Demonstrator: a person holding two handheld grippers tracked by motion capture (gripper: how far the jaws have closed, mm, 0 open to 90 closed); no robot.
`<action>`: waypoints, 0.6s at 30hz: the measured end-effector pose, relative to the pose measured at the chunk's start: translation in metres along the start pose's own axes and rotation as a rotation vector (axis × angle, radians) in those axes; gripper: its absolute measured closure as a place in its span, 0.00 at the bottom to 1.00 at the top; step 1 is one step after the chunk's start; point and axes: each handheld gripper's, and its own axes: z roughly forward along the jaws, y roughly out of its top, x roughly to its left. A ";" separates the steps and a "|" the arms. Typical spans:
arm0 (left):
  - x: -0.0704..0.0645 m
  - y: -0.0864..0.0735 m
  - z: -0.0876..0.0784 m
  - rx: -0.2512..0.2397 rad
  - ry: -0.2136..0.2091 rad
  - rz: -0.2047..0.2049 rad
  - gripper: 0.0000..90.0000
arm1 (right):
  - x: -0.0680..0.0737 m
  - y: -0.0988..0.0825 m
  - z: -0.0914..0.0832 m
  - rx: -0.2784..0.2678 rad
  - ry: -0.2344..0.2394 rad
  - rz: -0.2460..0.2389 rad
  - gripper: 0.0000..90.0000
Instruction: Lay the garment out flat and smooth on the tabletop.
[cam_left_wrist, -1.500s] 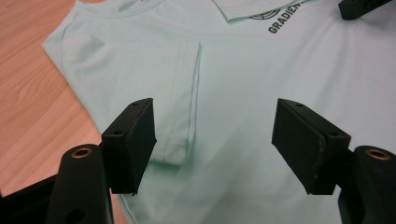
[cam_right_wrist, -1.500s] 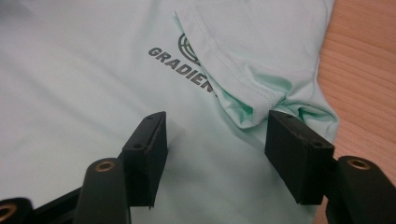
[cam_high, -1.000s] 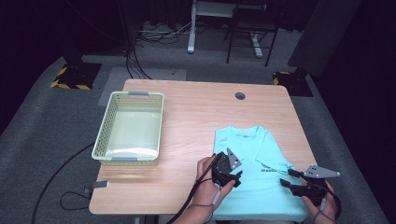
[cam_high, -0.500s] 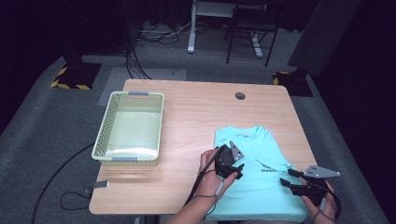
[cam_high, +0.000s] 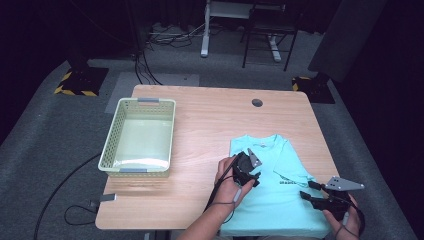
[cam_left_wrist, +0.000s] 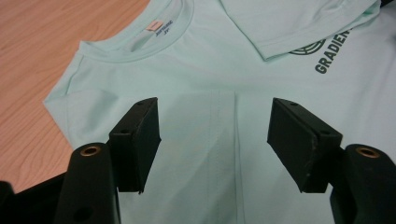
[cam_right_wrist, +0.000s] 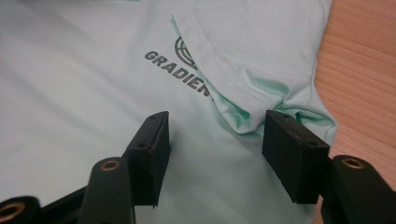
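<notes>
On the wooden rectangular table (cam_high: 210, 125), at its left side: a pale green plastic basket with perforated walls (cam_high: 111, 145). At the right near part, lying flat: a light mint cotton T-shirt (cam_high: 280, 200), its collar toward the far edge, well apart from the basket. Over the T-shirt's left part: the left black two-jaw claw (cam_high: 248, 167), jaws set apart. Over the T-shirt's right near part, beside the folded-in sleeve (cam_right_wrist: 243, 60): the right black two-jaw claw (cam_high: 320, 196), jaws also apart. Behind the table, on the floor: a chair (cam_high: 267, 30).

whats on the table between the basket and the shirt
Nothing: in the high view, only bare table lies between the basket and the shirt.
</notes>
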 end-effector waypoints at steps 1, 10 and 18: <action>0.001 0.000 0.005 0.020 -0.006 0.000 0.38 | 0.000 0.000 0.000 0.000 0.000 0.000 0.47; 0.001 -0.002 0.017 0.064 -0.023 0.005 0.43 | 0.000 0.000 0.000 0.000 0.000 0.000 0.47; 0.000 -0.003 0.027 0.121 -0.038 0.015 0.59 | 0.000 0.000 0.000 0.000 0.000 0.000 0.47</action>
